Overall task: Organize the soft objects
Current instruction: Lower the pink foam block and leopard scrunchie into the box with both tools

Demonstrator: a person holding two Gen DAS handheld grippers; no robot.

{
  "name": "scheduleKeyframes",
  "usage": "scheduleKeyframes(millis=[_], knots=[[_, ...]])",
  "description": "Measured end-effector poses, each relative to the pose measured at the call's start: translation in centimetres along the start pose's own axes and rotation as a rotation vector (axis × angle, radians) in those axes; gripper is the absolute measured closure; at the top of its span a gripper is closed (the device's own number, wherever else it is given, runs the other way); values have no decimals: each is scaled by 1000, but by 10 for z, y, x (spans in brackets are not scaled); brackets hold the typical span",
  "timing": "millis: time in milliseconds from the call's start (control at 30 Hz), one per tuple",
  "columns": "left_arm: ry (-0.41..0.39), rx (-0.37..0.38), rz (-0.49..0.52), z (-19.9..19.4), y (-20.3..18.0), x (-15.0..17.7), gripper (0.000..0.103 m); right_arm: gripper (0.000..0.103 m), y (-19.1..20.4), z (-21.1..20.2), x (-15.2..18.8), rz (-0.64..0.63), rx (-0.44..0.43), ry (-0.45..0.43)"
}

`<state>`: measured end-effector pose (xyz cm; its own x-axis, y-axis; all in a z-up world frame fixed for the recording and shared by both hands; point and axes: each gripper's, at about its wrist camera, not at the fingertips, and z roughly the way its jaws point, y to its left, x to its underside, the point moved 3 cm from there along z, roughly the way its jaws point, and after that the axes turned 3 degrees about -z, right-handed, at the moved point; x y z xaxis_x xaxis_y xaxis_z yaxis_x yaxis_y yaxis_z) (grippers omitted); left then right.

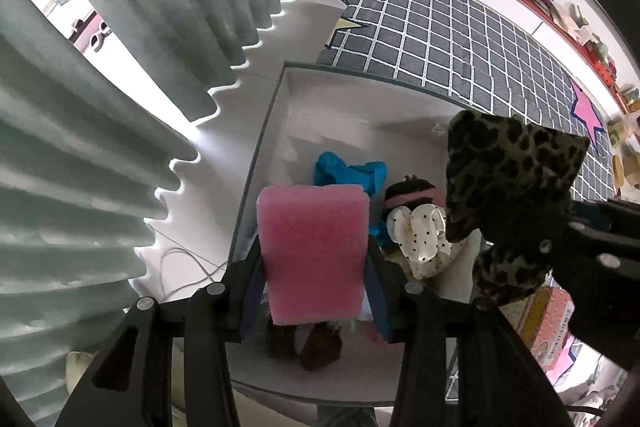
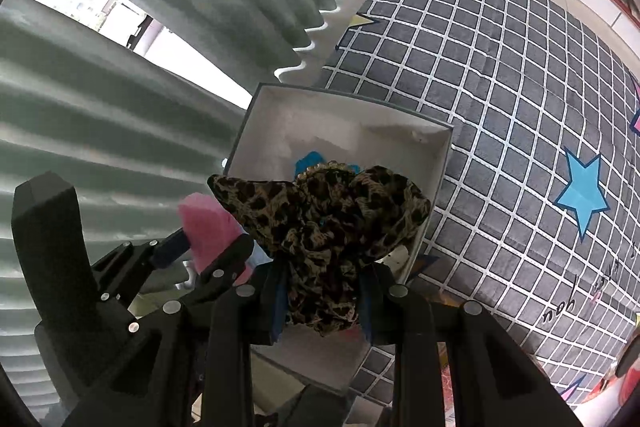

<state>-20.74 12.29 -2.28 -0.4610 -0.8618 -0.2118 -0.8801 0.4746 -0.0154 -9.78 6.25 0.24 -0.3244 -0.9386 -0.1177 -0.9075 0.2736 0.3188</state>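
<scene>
Over the open white cardboard box (image 1: 280, 131), my left gripper (image 1: 316, 287) clamped an upright pink foam block (image 1: 314, 251), its long axis pointing down inside. Just right, my right gripper (image 2: 322, 303) pinched a leopard-print fabric scrunchie (image 2: 324, 223) above the same box. I read only "you" on the checked mat (image 2: 500, 87).

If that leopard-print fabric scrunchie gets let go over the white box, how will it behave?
The leopard-print fabric scrunchie looks floppy: its folds bulge and droop around the right gripper. Probably light, it should drop limply into the white box without rolling. Loose folds might snag a finger.
</scene>
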Motion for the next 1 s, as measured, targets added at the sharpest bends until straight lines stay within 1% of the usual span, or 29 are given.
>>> scheduleKeyframes(millis=[300, 567, 800, 1000], knots=[[0, 4, 10, 3, -2, -4, 54, 73, -2, 4, -2, 15, 6, 15], [17, 15, 21, 6, -5, -7, 54, 73, -3, 6, -3, 21, 10, 22], [19, 10, 25, 8, -7, -10, 54, 73, -6, 10, -5, 35, 9, 31], [33, 11, 34, 13, -12, -12, 54, 73, -9, 11, -7, 35, 28, 31]])
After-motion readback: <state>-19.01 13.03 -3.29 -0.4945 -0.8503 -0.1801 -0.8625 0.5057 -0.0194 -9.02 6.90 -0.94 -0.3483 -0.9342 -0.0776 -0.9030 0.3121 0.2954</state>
